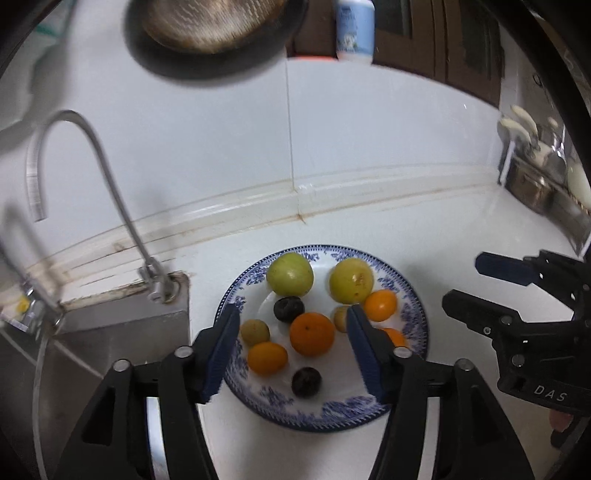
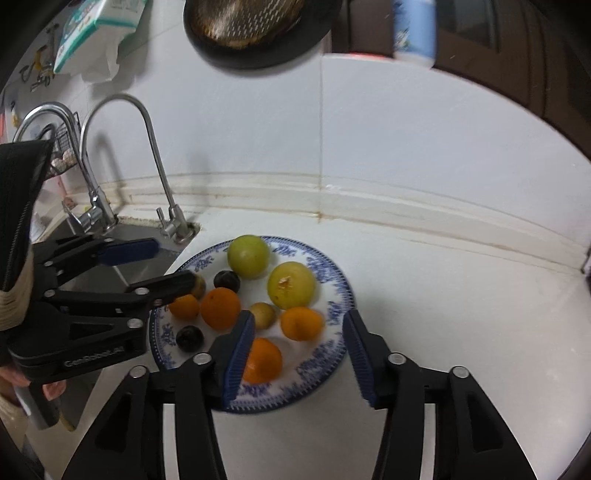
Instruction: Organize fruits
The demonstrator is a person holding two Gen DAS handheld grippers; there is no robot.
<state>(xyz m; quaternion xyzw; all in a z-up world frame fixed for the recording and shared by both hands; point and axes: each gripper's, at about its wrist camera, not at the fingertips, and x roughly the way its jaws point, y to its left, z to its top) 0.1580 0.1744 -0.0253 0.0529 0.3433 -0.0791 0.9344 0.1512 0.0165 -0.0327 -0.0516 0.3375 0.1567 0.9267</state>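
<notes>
A blue-and-white plate (image 1: 413, 317) on the white counter holds several fruits: two large yellow-green ones (image 1: 290, 274) (image 1: 351, 280), several oranges (image 1: 312, 333), two dark plums (image 1: 289, 308) (image 1: 306, 382) and small yellowish ones (image 1: 255, 332). My left gripper (image 1: 293, 325) is open and empty, hovering over the plate around the big orange. My right gripper (image 2: 299, 328) is open and empty over the plate's (image 2: 332, 277) right side, near an orange (image 2: 302, 323). The right gripper also shows at the right of the left wrist view (image 1: 469, 284), and the left gripper at the left of the right wrist view (image 2: 170, 266).
A steel sink (image 1: 110, 332) with a curved tap (image 1: 110, 184) lies left of the plate. A dark pan (image 1: 214, 33) hangs on the tiled wall, with a blue-white bottle (image 1: 354, 29) beside it. A rack with utensils (image 1: 539, 166) stands at the far right. Tissue packs (image 2: 99, 29) hang upper left.
</notes>
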